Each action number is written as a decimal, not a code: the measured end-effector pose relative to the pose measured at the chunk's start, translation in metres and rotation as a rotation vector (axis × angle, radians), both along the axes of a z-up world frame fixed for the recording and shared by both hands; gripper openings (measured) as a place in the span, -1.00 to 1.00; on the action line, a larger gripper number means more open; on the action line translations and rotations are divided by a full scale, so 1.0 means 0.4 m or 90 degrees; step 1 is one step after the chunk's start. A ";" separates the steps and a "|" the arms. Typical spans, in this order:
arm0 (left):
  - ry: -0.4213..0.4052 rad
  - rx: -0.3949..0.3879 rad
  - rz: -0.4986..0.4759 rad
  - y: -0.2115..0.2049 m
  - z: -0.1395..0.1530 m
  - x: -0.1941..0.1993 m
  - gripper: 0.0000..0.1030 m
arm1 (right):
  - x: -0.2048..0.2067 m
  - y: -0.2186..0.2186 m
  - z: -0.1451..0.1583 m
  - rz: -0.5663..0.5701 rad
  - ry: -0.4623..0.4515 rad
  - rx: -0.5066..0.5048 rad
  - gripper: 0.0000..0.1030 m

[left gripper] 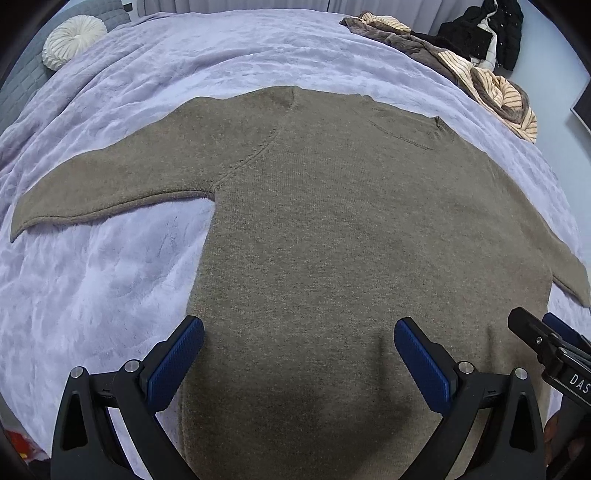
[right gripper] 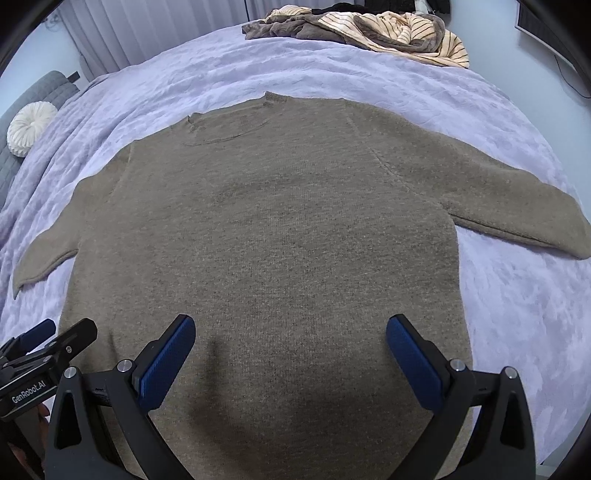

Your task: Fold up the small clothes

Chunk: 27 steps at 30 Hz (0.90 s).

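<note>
A brown knit sweater [left gripper: 332, 229] [right gripper: 266, 229] lies flat on the lilac blanket, both sleeves spread out to the sides, neckline at the far end. My left gripper [left gripper: 299, 332] hovers open over the sweater's lower left part, nothing between its blue pads. Over the lower right part, my right gripper [right gripper: 291, 332] stands open and holds nothing. Each gripper shows at the edge of the other's view: the right one [left gripper: 546, 339] at the right, the left one [right gripper: 48, 339] at the left. The hem is hidden under the grippers.
A lilac fluffy blanket [left gripper: 110, 277] [right gripper: 517, 314] covers the bed. A heap of striped and brown clothes [left gripper: 480, 77] [right gripper: 388, 33] lies at the far right corner, with black garments [left gripper: 487, 29] behind. A round white cushion [left gripper: 72, 40] [right gripper: 29, 127] sits far left.
</note>
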<state>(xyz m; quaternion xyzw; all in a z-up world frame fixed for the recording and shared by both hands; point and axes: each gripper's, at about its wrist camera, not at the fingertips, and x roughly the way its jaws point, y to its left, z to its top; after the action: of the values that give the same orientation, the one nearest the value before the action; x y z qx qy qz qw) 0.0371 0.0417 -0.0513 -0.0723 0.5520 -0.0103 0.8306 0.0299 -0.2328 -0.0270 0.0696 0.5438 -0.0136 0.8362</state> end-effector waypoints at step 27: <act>-0.118 -0.128 0.376 0.782 -0.107 0.166 -0.86 | 0.015 0.313 -0.028 0.159 0.040 0.026 1.00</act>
<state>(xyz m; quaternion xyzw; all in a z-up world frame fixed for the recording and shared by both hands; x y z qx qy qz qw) 0.1033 0.3544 -0.0943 -0.3097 0.4254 0.1699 0.8332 0.0359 -0.1077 -0.0382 0.0179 0.5742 0.1000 0.8123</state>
